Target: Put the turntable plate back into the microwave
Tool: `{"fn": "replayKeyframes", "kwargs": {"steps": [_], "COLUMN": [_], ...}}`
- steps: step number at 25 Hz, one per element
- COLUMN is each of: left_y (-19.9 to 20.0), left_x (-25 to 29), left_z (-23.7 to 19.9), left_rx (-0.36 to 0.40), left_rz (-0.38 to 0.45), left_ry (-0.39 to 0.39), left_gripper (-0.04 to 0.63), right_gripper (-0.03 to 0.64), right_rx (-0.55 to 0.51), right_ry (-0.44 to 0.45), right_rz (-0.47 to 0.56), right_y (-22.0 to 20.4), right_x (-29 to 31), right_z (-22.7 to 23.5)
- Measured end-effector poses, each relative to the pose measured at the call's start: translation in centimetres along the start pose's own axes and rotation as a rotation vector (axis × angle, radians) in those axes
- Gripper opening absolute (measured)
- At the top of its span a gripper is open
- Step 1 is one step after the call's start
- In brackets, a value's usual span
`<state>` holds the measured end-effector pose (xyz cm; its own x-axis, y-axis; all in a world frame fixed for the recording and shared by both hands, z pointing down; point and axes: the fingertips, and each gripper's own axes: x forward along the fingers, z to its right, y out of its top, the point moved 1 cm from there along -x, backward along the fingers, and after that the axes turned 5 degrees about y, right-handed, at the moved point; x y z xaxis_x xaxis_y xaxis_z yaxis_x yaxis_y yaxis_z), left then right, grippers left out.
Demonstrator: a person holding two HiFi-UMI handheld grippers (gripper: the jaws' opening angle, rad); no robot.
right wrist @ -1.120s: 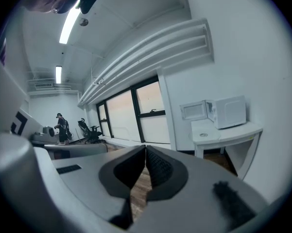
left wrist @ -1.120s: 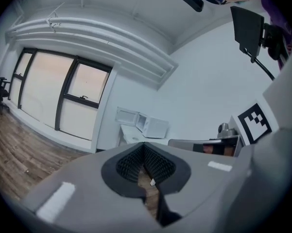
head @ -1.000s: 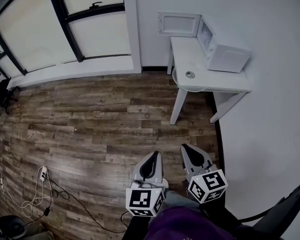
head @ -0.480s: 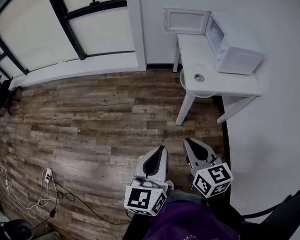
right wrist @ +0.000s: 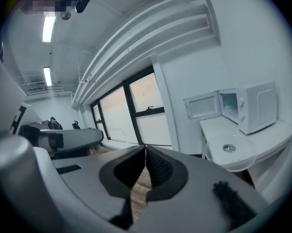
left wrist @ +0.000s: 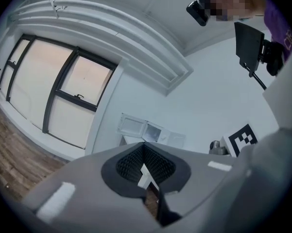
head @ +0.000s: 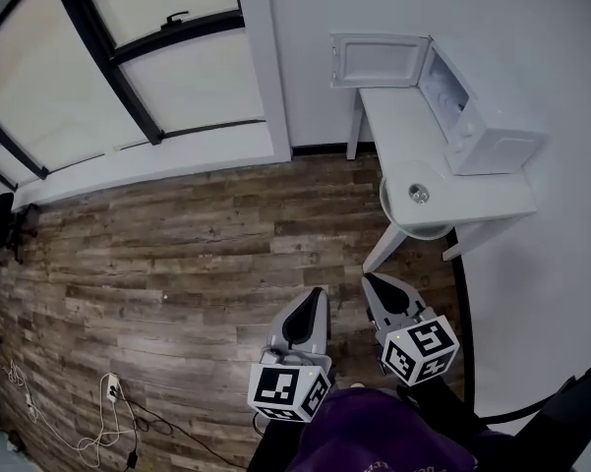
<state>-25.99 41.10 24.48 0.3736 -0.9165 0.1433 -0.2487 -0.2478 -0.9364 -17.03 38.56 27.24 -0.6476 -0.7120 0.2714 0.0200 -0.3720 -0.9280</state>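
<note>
A white microwave (head: 484, 126) stands on a small white table (head: 393, 116) by the wall, its door (head: 379, 60) swung open to the left. The clear glass turntable plate (head: 405, 214) lies on the table's near end, hanging over the edge, with a round hub (head: 419, 194) at its middle. My left gripper (head: 315, 295) and right gripper (head: 372, 281) are held low over the wood floor, short of the table, both shut and empty. The right gripper view shows the plate (right wrist: 233, 155) and the microwave (right wrist: 256, 106) ahead on the right. The left gripper view shows the microwave (left wrist: 174, 139) far off.
A window wall (head: 128, 77) runs along the far left. A power strip with cables (head: 113, 386) lies on the floor at lower left. A black chair (head: 570, 406) stands at lower right, beside the white wall (head: 551, 293).
The table, plate and microwave have come nearer and lower in the head view as I walk toward them. Both grippers stay shut, held side by side.
</note>
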Motion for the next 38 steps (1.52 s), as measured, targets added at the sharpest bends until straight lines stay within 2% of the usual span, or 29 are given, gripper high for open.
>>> {"fn": "replayKeyframes", "kwargs": {"steps": [5, 9, 14, 19, 22, 28, 33, 38], "left_y": [2.5, 3.9, 3.5, 1.9, 1.9, 2.5, 2.7, 1.9], "left_x": [4.7, 6.8, 9.4, 12.3, 15.1, 22.8, 29.5, 33.7], "left_z": [-3.5, -6.7, -8.7, -9.1, -9.2, -8.5, -5.5, -2.3], "left_rx": [0.038, 0.063, 0.094, 0.071, 0.043, -0.005, -0.013, 0.089], "left_rz": [-0.012, 0.029, -0.022, -0.07, -0.087, -0.15, -0.237, -0.316], "left_ry": [-0.044, -0.003, -0.04, -0.093, -0.142, -0.301, -0.497, -0.668], "left_gripper": [0.003, 0.002, 0.003, 0.003, 0.003, 0.003, 0.003, 0.003], "right_gripper": [0.011, 0.011, 0.011, 0.011, 0.011, 0.011, 0.011, 0.011], "right_rx": [0.003, 0.012, 0.029, 0.082, 0.104, 0.169, 0.242, 0.267], "right_ry": [-0.032, -0.056, -0.114, -0.156, -0.212, -0.336, -0.336, -0.495], "right_rz": [0.007, -0.012, -0.032, -0.047, -0.051, 0.01, 0.097, 0.115], "right_y": [2.3, 2.6, 2.7, 1.9, 1.8, 4.7, 7.6, 7.6], "right_x": [5.9, 9.6, 12.3, 13.3, 13.9, 16.7, 19.1, 17.8], "right_z": [1.6, 2.4, 3.6, 5.7, 7.9, 14.2, 18.6, 23.2]}}
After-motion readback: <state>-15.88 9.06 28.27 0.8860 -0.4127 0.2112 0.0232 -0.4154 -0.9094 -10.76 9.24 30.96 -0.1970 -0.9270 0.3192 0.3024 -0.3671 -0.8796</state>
